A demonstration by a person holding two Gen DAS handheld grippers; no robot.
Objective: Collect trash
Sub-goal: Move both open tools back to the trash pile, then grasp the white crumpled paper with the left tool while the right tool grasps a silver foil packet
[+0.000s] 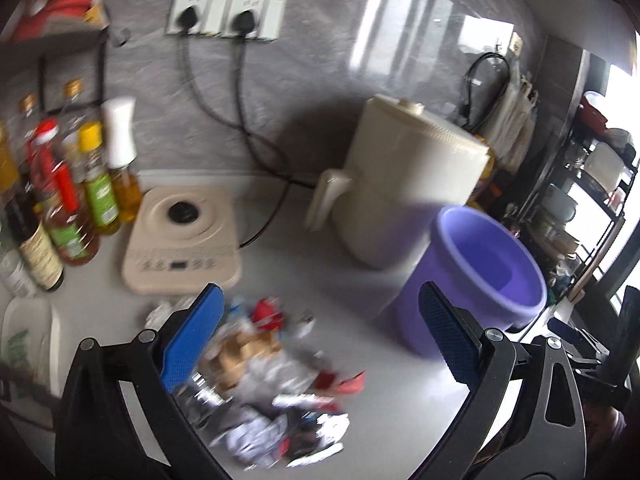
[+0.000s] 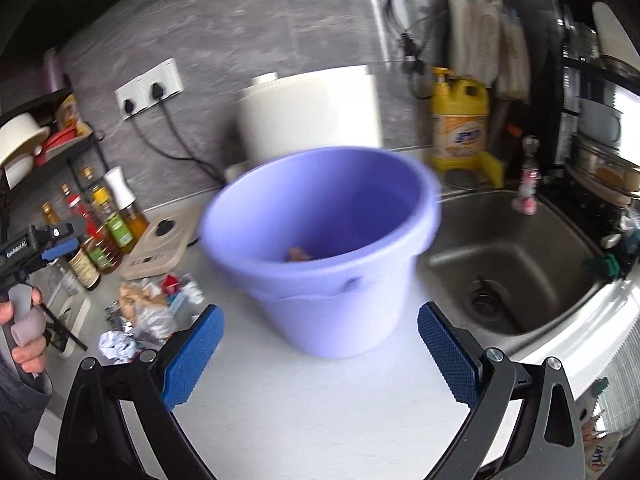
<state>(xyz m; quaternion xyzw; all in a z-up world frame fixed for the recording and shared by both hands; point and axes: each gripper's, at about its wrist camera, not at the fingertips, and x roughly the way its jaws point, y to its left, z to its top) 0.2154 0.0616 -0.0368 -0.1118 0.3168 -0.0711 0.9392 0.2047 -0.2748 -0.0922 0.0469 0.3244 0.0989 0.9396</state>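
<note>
With my left gripper [image 1: 320,336] spread wide and empty, I'd drop over one crumpled scrap in the trash pile [image 1: 272,380] beside the purple bucket [image 1: 484,264], then squeeze firmly.

The left gripper [image 1: 320,336] has black arched arms with triangular cut-outs, each ending in a flat finger faced with a bright blue, finely knurled pad [image 1: 192,336]. Round silver screws sit at the pivots behind the pads. The right gripper [image 2: 320,356] is built the same, with matching blue pads [image 2: 448,354] and silver screw heads. Seen from the right wrist view, the left tool's black body bears small white lettering, and the hand [image 2: 22,336] wraps a pale grey handle beside a grey sleeve.
</note>
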